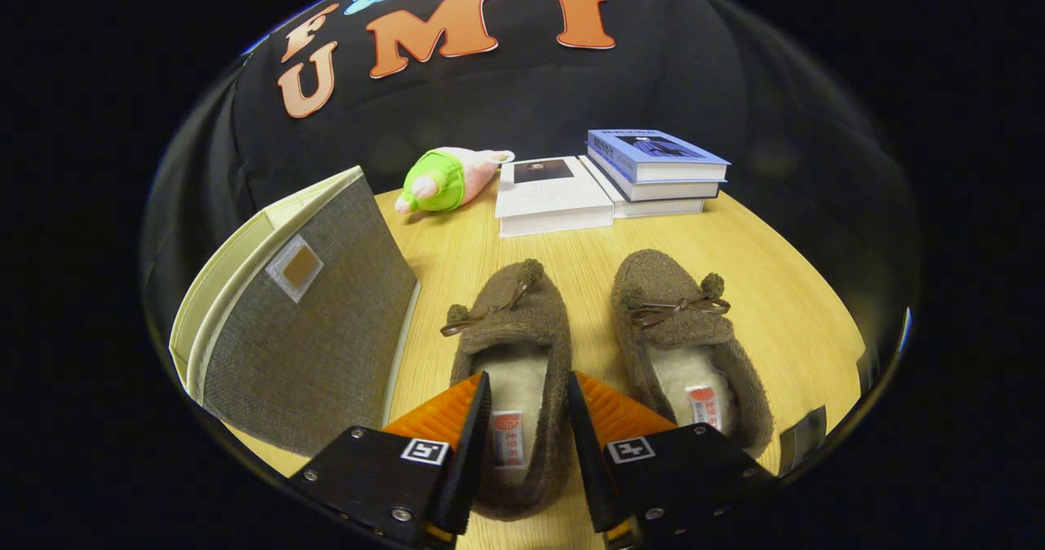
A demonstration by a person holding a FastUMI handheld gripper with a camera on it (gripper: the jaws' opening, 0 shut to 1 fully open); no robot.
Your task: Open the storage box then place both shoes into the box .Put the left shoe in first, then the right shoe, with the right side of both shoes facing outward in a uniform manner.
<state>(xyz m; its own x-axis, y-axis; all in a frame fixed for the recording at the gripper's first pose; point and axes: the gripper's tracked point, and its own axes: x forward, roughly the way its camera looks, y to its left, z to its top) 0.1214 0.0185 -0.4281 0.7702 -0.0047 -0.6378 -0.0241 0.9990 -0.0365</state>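
Two brown fuzzy slippers with bows and pale fleece lining lie side by side on the wooden table, toes pointing away from me. My gripper is open and straddles the heel end of the left shoe, with one finger on each side of its opening. I cannot tell whether the fingers touch it. The right shoe lies just to the right of my right finger. The storage box, grey fabric with a cream edge and a label pocket, stands to the left of my left finger, its grey panel tilted toward me.
Beyond the shoes lie a white book and a stack of books with a blue one on top. A green and pink plush toy lies behind the box. The table's curved edge runs close on the right.
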